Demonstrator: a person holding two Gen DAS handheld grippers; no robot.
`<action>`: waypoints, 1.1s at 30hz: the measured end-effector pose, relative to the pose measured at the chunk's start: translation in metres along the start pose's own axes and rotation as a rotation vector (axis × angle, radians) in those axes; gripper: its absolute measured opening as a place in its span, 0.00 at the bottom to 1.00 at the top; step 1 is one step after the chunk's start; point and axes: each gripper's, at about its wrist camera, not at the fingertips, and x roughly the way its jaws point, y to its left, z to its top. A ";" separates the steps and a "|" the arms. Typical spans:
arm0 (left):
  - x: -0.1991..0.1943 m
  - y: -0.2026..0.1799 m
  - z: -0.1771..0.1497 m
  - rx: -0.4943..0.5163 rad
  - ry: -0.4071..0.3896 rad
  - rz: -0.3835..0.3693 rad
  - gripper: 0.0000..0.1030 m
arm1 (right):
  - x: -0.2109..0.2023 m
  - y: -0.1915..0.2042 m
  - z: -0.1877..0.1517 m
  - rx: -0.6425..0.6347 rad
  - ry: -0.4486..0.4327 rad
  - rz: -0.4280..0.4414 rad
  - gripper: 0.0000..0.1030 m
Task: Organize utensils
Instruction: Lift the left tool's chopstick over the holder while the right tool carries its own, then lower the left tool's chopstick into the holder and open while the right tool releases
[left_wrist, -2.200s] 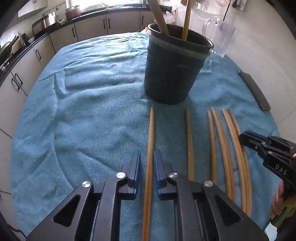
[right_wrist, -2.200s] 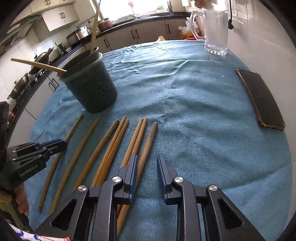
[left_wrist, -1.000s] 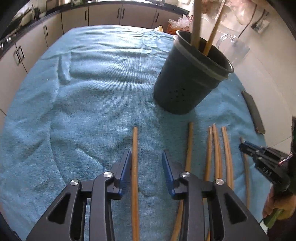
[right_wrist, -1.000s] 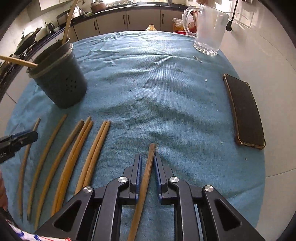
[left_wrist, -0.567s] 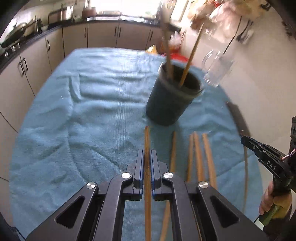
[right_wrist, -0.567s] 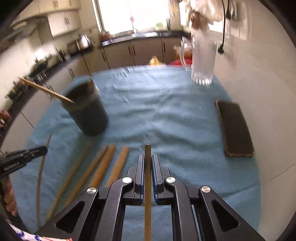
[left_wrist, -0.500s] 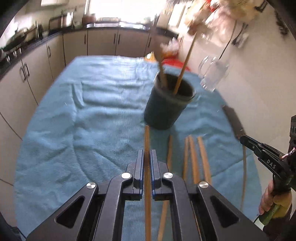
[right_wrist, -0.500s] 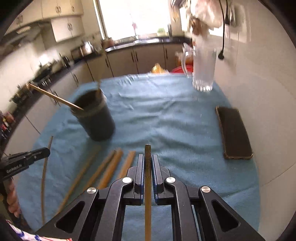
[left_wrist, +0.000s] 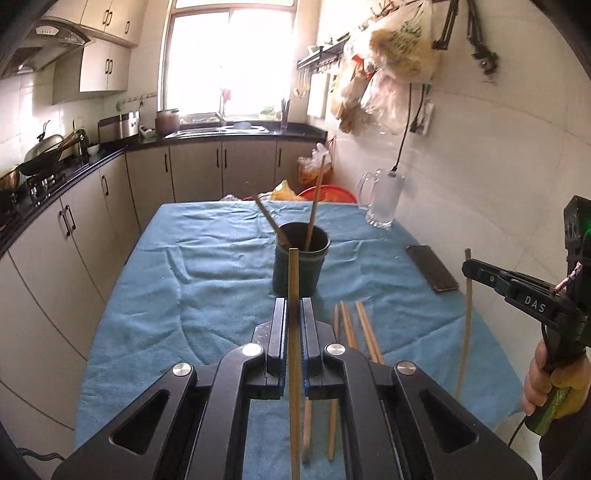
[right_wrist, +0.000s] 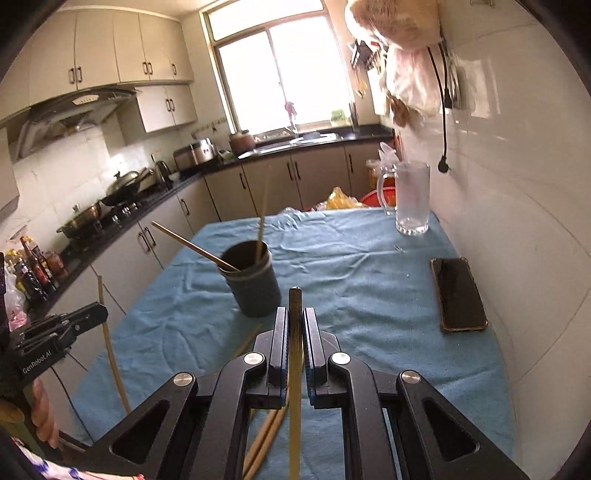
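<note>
My left gripper (left_wrist: 294, 306) is shut on a wooden chopstick (left_wrist: 293, 273), held well above the blue cloth and pointing toward the dark round holder (left_wrist: 301, 264). Two chopsticks stand in that holder. My right gripper (right_wrist: 295, 314) is shut on another chopstick (right_wrist: 295, 306), also raised, with the holder (right_wrist: 251, 284) just ahead and left of it. In the left wrist view the right gripper (left_wrist: 467, 266) shows at the right edge with its chopstick (left_wrist: 466, 325) hanging down. Several chopsticks (left_wrist: 354, 328) lie on the cloth below.
A blue cloth (left_wrist: 207, 280) covers the table. A black phone (right_wrist: 458, 293) lies near the right edge and a glass mug (right_wrist: 410, 199) stands at the far right corner. Kitchen cabinets run along the left, a white wall along the right.
Both grippers closed on a chopstick each and lifted it off the cloth. Both views rose and tilted up, so the table now sits lower and the window shows.
</note>
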 end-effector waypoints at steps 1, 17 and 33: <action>-0.004 -0.001 0.001 -0.002 -0.006 -0.006 0.05 | -0.004 0.002 0.000 -0.004 -0.009 0.005 0.07; -0.029 -0.010 0.035 -0.037 -0.104 -0.073 0.05 | -0.029 0.016 0.024 -0.037 -0.093 0.061 0.07; 0.023 -0.001 0.145 -0.097 -0.175 -0.047 0.05 | 0.006 0.036 0.130 -0.056 -0.218 0.114 0.08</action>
